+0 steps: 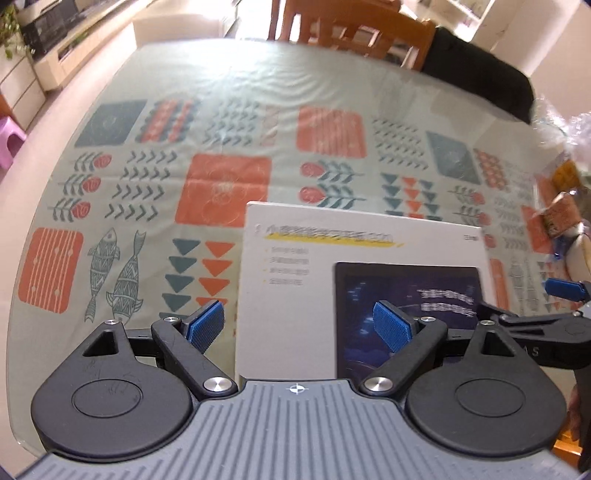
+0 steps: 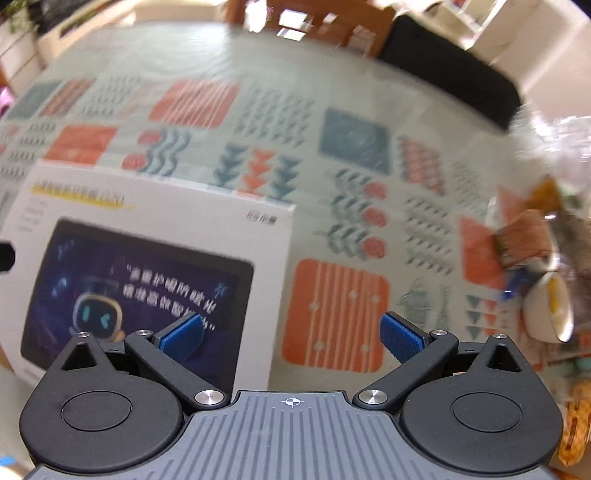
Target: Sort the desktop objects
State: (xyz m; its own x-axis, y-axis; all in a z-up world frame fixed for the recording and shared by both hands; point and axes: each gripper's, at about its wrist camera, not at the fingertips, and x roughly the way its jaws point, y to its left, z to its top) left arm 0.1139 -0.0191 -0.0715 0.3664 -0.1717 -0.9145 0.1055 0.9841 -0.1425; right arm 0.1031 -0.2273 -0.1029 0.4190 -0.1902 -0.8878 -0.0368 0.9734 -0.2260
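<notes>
Left tongs (image 1: 299, 326) spread above white box (image 1: 295, 295), patterned tablecloth (image 1: 221, 184), wooden chair (image 1: 354, 29) beyond

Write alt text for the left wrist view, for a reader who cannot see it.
An open left claw with blue pads hovers over a white tablet box lying flat on a table with a patterned tablecloth, holding nothing. The right claw pokes in at the right edge, near blurred packaged items; a wooden chair stands at the far side.

Box (image 1: 295, 266) on table (image 1: 221, 92)
</notes>
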